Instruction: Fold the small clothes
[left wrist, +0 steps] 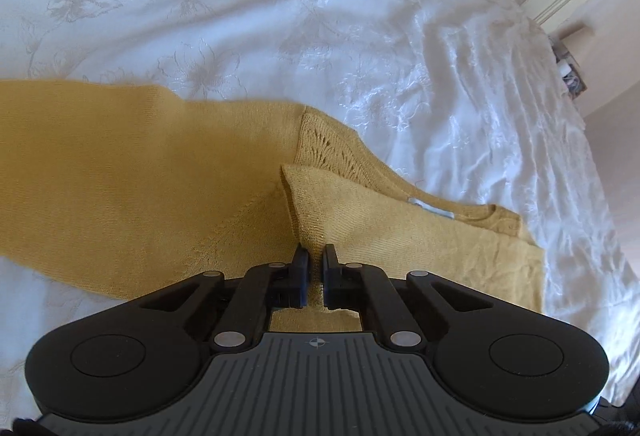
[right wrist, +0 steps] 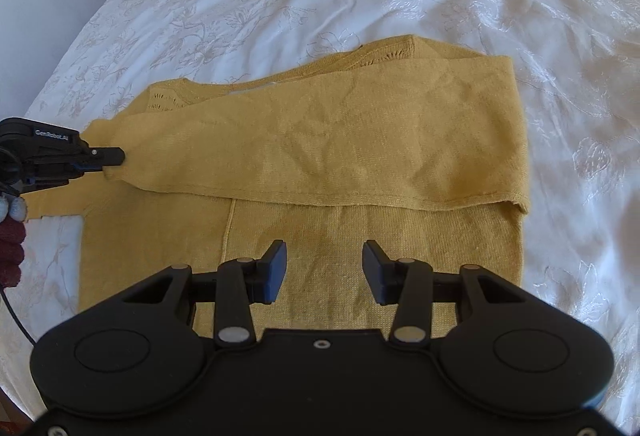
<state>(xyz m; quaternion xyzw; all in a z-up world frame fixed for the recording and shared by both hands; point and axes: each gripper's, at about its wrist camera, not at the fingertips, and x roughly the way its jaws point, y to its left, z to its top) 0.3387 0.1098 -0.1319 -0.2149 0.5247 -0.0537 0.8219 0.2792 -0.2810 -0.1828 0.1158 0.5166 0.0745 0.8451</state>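
While clamped on the mustard sweater [right wrist: 304, 140], left tongs [right wrist: 114, 156] (casing marked "GenRobot.AI"); right tongs [right wrist: 324, 264] apart.

The left hand-held gripper [left wrist: 316, 256] has its two black fingers [left wrist: 301, 260] drawn almost together, pinching a fold of yellow knit fabric [left wrist: 352, 220] between the pads. The right hand-held gripper [right wrist: 324, 264] hovers with its fingers [right wrist: 276, 268] spread wide apart, nothing between them. In the right wrist view, the left one reaches in from the left edge, level and clamped on the cloth's end.
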